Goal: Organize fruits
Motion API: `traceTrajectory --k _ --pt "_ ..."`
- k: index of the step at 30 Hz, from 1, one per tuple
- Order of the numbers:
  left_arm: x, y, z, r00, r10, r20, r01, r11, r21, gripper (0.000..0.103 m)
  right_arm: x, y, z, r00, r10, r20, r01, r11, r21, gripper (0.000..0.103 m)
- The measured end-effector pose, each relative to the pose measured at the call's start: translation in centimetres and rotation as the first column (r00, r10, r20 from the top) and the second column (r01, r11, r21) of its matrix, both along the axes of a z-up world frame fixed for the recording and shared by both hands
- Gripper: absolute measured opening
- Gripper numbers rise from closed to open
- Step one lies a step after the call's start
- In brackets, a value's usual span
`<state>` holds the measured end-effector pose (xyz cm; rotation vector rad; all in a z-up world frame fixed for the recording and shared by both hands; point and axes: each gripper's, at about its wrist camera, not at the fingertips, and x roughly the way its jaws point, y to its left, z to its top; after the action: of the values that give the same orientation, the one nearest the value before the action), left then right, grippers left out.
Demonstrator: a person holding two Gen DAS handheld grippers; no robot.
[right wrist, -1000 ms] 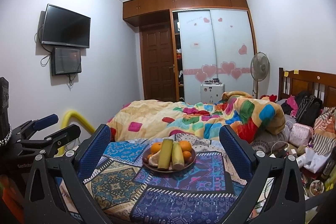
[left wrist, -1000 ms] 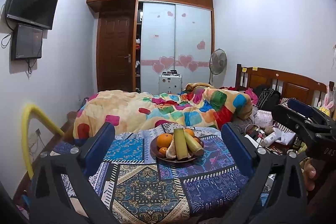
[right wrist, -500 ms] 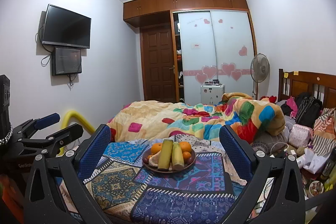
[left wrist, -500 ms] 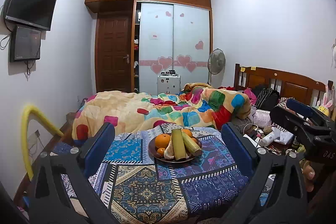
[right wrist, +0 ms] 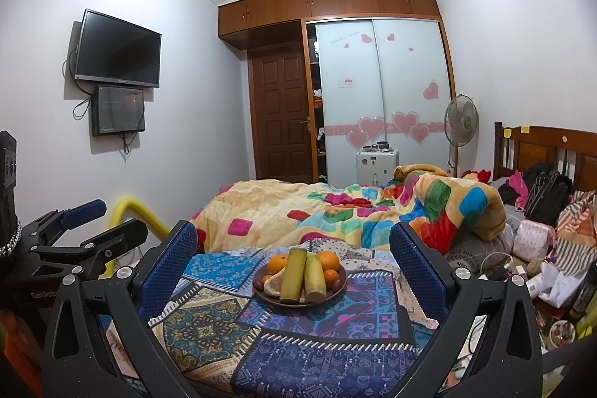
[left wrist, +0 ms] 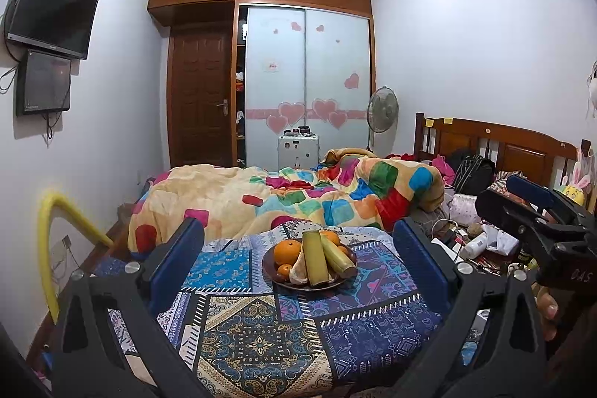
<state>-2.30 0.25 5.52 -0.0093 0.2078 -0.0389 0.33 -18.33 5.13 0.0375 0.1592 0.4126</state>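
A dark round plate (left wrist: 337, 284) (right wrist: 298, 303) sits on a blue patterned cloth (left wrist: 261, 334) on the bed. It holds oranges (left wrist: 287, 250) (right wrist: 328, 260), two green-yellow stalk pieces (left wrist: 315, 263) (right wrist: 293, 273) and a peeled citrus piece (right wrist: 275, 280). My left gripper (left wrist: 298, 230) is open and empty, short of the plate, which shows between its blue pads. My right gripper (right wrist: 293, 230) is likewise open and empty, with the plate framed between its fingers. Each gripper appears at the edge of the other's view: the right gripper (left wrist: 503, 193) and the left gripper (right wrist: 112, 219).
A colourful patchwork quilt (left wrist: 261, 196) is heaped just behind the plate. Bags, cables and bottles (left wrist: 474, 241) clutter the right side by the wooden headboard (left wrist: 522, 148). A yellow foam tube (left wrist: 48, 248) arches at the left wall. A thumb (left wrist: 546, 308) shows at the right gripper's handle.
The left wrist view has shifted slightly, so the plate sits a touch lower and further left in it. The right wrist view is nearly unchanged. Both grippers stayed open.
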Motion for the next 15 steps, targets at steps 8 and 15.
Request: traceTrajectory --k 8,15 --pt "0.06 -0.16 -0.13 1.0 -0.001 0.003 0.001 1.0 0.013 0.103 -0.06 -0.13 0.01 1.0 -0.001 -0.001 0.001 1.0 0.001 0.103" --pt "0.18 0.04 -0.23 1.0 -0.007 0.0 0.007 1.0 0.001 0.103 -0.07 -0.19 0.07 1.0 -0.002 -0.001 0.002 1.0 -0.003 0.103"
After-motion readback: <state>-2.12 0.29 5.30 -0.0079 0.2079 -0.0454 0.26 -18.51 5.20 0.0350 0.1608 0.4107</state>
